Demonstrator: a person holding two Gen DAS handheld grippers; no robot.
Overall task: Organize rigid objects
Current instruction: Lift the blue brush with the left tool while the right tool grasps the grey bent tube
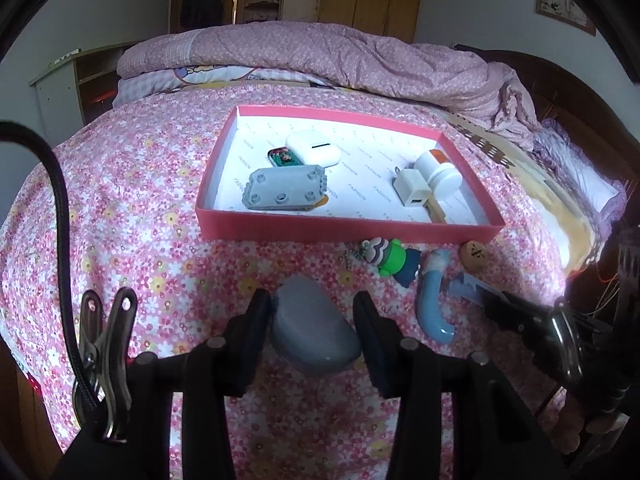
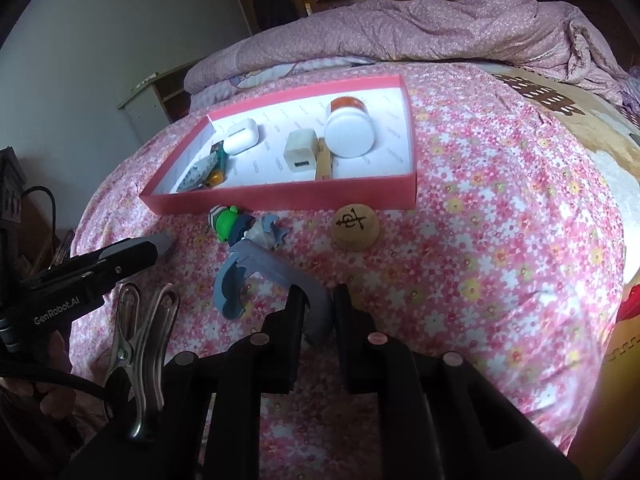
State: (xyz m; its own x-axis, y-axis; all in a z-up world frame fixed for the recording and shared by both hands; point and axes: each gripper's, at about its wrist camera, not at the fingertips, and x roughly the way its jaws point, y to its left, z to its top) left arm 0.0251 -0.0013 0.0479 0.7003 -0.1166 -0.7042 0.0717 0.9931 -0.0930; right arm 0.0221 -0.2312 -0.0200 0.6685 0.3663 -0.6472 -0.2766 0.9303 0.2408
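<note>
Left gripper (image 1: 314, 320): jaws part-open around grey oval case (image 1: 312, 326); left pad touches case, right pad looks just touching, firm grip uncertain. Right gripper (image 2: 318, 312): jaws nearly closed on handle of blue-grey curved plastic piece (image 2: 276, 276). Frog keychain (image 1: 390, 258) lies just before red tray (image 1: 344, 230) near wall. Wooden knob (image 2: 355, 226) sits right of keychain, close to tray edge. Floral bedsheet (image 2: 500, 260) bare to right of knob.
</note>
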